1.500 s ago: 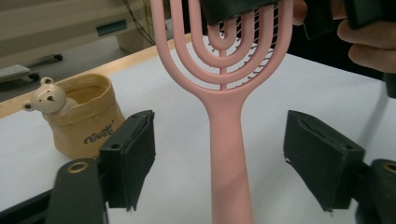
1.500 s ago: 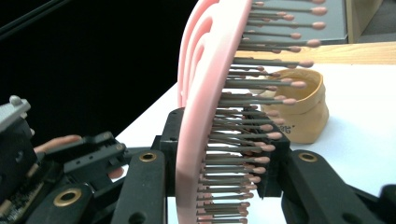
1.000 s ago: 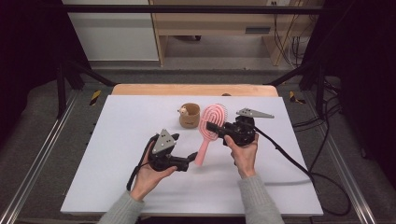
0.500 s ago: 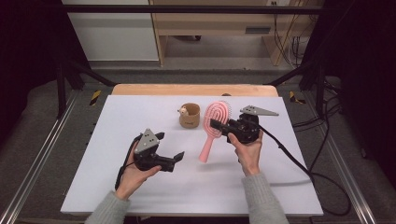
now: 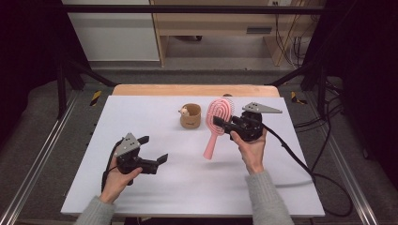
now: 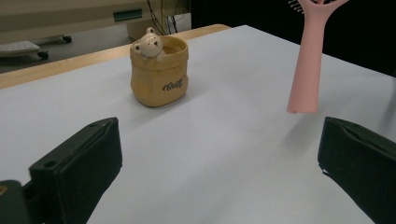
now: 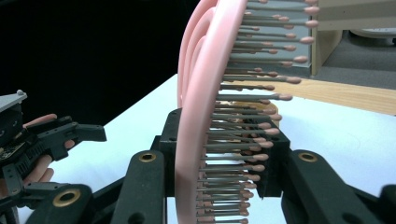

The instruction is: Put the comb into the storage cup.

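- The right gripper (image 5: 224, 125) is clamped on the head of the pink hairbrush (image 5: 217, 125), held above the table (image 5: 155, 197).
- The brush's long axis slants, handle end down toward the person.
- The left gripper (image 5: 154, 150) has just spread wide, empty.
- A tan pot (image 5: 190, 116) stands beyond.

Bright, even light on the white worktop (image 5: 187, 187), dark surroundings.
Soft shadows lie beside the pink hairbrush (image 5: 217, 124); in the right gripper view its near bristles are blurred.
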Demonstrator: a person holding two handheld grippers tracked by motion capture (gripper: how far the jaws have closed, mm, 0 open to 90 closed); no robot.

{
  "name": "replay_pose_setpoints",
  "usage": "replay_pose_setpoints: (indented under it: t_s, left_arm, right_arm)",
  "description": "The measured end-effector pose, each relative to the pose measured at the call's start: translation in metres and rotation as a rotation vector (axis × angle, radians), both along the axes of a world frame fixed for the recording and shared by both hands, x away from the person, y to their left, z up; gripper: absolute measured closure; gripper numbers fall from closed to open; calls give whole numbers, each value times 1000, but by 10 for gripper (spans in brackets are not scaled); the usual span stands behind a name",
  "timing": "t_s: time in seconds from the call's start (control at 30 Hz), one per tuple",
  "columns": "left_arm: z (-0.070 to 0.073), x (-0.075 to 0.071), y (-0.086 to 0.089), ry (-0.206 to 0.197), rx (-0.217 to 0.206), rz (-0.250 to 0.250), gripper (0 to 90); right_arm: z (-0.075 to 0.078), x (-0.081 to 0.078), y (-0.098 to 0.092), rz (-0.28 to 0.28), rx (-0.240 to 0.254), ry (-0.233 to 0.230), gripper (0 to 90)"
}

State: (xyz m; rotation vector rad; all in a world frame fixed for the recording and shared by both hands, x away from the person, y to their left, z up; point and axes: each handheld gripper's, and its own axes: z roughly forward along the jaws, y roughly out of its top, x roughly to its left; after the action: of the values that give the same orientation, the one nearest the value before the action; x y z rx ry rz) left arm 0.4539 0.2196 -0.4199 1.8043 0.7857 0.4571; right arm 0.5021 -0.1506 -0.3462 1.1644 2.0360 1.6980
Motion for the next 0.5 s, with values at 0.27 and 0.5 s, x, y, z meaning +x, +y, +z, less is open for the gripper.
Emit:
replay_pose_setpoints:
  t_s: [0.27, 0.5]
  left_arm:
    - [-11, -1, 21, 1, 6, 31, 0]
    - [-19, -3, 36, -5, 33, 48, 0]
  right_arm:
    - [7, 2, 0, -8, -18, -18, 632]
    - [13, 4, 3, -10, -33, -27, 632]
